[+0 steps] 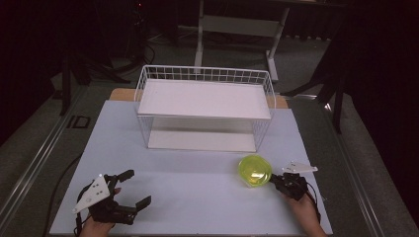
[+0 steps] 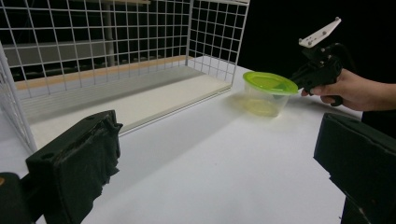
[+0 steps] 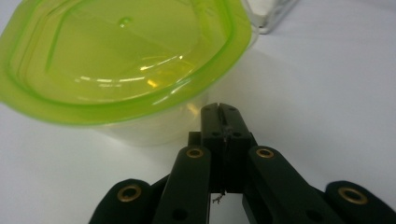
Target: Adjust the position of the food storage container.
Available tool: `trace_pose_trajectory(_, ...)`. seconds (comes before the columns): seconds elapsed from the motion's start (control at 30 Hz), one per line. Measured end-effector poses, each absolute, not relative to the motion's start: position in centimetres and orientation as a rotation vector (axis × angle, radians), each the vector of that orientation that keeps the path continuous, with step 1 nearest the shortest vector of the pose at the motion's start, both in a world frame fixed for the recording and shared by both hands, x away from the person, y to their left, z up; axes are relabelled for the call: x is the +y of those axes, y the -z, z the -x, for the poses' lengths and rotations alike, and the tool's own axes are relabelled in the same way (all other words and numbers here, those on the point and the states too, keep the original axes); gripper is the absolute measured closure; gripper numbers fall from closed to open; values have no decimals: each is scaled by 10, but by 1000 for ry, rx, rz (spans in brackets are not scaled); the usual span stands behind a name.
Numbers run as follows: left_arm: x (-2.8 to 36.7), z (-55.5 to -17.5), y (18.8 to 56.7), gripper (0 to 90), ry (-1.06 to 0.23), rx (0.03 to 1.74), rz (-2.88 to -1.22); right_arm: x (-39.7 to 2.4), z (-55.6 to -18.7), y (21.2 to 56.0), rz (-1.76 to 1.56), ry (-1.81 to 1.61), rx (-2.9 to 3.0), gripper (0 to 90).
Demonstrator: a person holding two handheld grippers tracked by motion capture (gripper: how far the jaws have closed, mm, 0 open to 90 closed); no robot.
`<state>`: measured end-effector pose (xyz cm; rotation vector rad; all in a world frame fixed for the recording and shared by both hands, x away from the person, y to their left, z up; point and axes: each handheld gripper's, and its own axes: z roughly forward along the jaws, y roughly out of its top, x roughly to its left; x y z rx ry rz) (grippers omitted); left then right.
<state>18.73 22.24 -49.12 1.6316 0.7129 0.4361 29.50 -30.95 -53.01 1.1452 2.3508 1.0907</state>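
In the right gripper view we see our right gripper with its black jaws clenched flat together, nothing between them, the tips just under the rim of the one clear plastic tub with a lime-green lid. The high view places that tub near the right front of the pale table surface, before the single white wire two-tier rack. Our left gripper sits released, jaws wide, at the left front corner.
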Motion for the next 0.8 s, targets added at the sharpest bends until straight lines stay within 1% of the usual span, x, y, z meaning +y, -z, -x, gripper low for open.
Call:
trace_pose_trajectory(0.4, 221, -186, 491, 11, -439, 707, -1636, -278, -292, 528, -1045, -1130, 2474, 900)
trace_pose_trajectory(0.63, 222, -187, 491, 11, -439, 706, -1633, -284, -300, 520, -1058, -1108, 2424, 900)
trace_pose_trajectory(0.8, 222, -187, 491, 11, -432, 707, -1631, -281, -300, 520, -1066, -1118, 2437, 900)
